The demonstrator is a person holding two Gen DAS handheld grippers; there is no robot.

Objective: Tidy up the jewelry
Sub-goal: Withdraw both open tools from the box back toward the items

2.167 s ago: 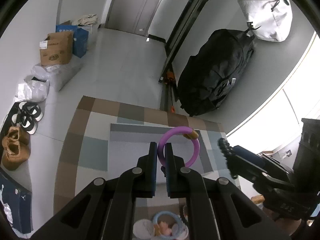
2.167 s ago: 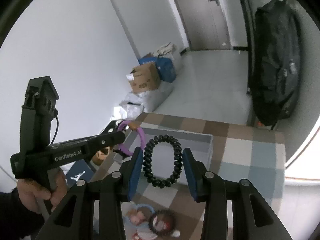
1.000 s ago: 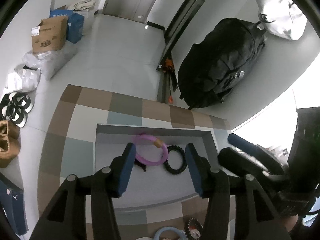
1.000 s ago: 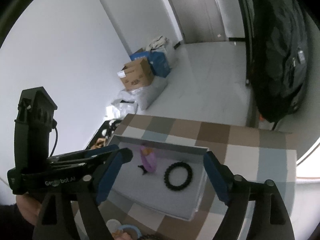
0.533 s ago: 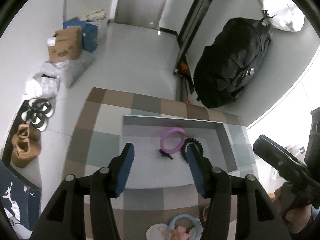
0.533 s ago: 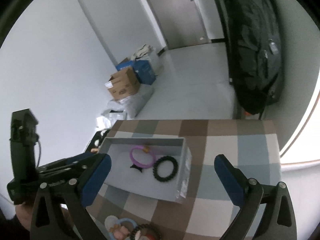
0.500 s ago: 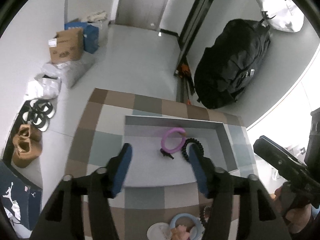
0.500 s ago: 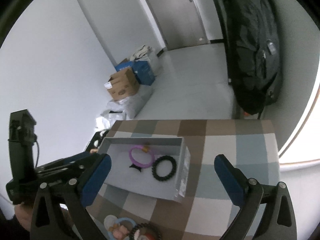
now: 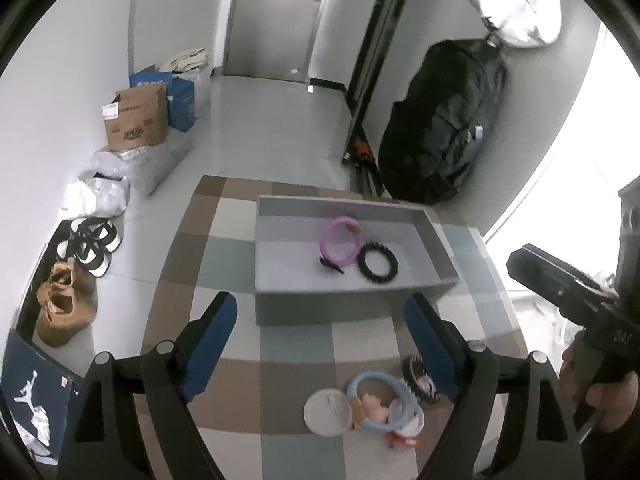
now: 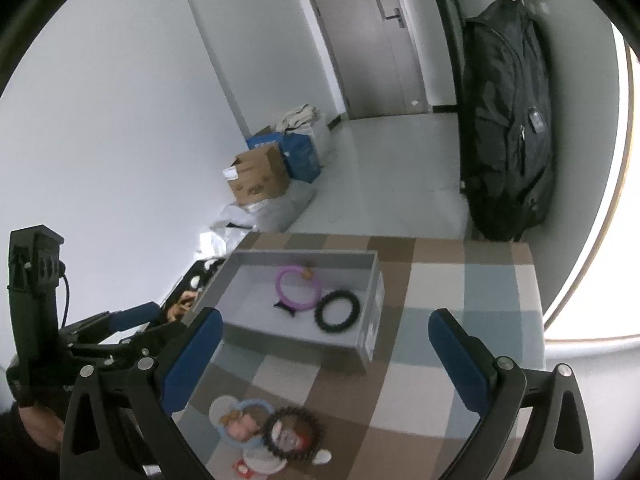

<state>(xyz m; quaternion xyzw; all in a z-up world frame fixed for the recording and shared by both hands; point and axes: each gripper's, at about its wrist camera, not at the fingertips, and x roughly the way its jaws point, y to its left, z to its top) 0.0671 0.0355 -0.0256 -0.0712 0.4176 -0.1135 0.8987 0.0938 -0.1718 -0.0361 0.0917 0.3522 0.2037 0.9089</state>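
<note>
Left hand-held gripper (image 9: 320,336) and right hand-held gripper (image 10: 324,356) were both wide open, empty, above the checked worktop (image 9: 240,384). Grey tray (image 9: 348,304) held a purple ring (image 9: 338,246) touching a black beaded bracelet (image 9: 378,266). Remaining pile sat near me: blue ring (image 9: 384,402), dark beaded bracelet (image 10: 294,434). I judged them light and slippery; pinch across the band.
</note>
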